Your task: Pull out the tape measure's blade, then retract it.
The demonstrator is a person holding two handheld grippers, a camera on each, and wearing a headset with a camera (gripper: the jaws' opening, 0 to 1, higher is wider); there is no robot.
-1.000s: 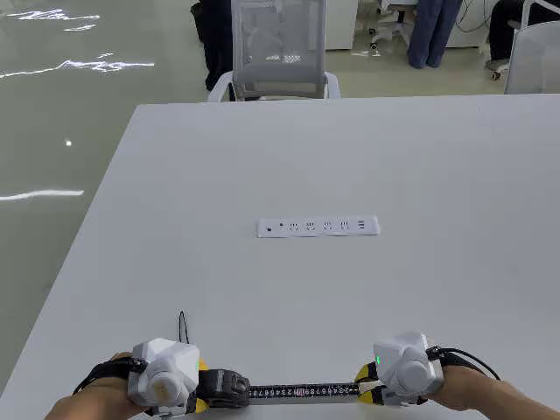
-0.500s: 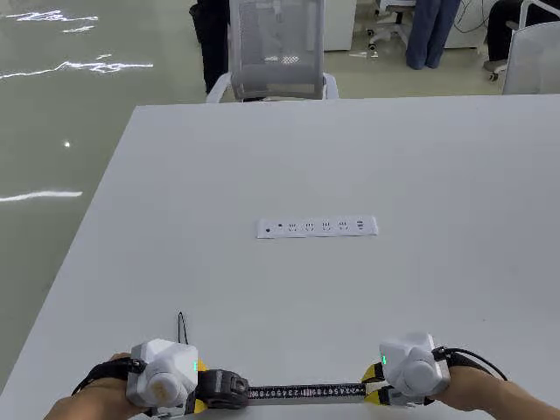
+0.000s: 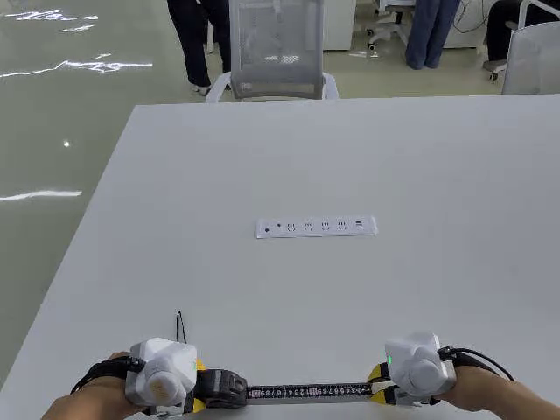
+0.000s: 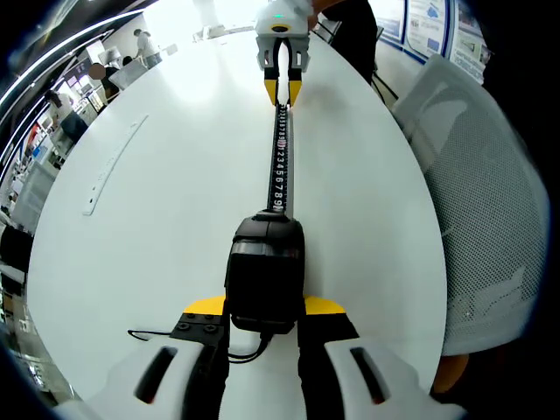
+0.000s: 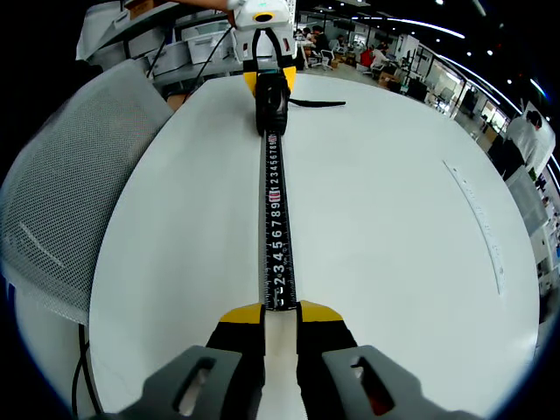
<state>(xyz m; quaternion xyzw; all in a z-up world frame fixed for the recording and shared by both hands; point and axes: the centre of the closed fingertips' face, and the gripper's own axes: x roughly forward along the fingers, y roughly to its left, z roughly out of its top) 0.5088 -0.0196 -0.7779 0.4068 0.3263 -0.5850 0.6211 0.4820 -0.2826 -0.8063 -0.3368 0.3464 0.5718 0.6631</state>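
A black tape measure case (image 4: 265, 273) sits between the jaws of my left gripper (image 4: 265, 306), which is shut on it; the case (image 3: 222, 388) lies near the table's front edge. Its black blade (image 5: 276, 229) with white numbers runs flat over the white table to my right gripper (image 5: 279, 317), shut on the blade's end. In the head view the blade (image 3: 306, 391) stretches between the left gripper (image 3: 197, 390) and the right gripper (image 3: 378, 385). The case's black wrist strap (image 3: 181, 325) trails on the table behind it.
A white power strip (image 3: 316, 227) lies flat at mid-table. A grey mesh chair (image 3: 278, 48) stands at the far edge, with people standing behind it. Another mesh chair (image 4: 486, 192) is close to the near edge, beside my grippers.
My right gripper has moved further right with the blade's end, so more blade is out. The left gripper and case stay put. A person behind the chair has walked left.
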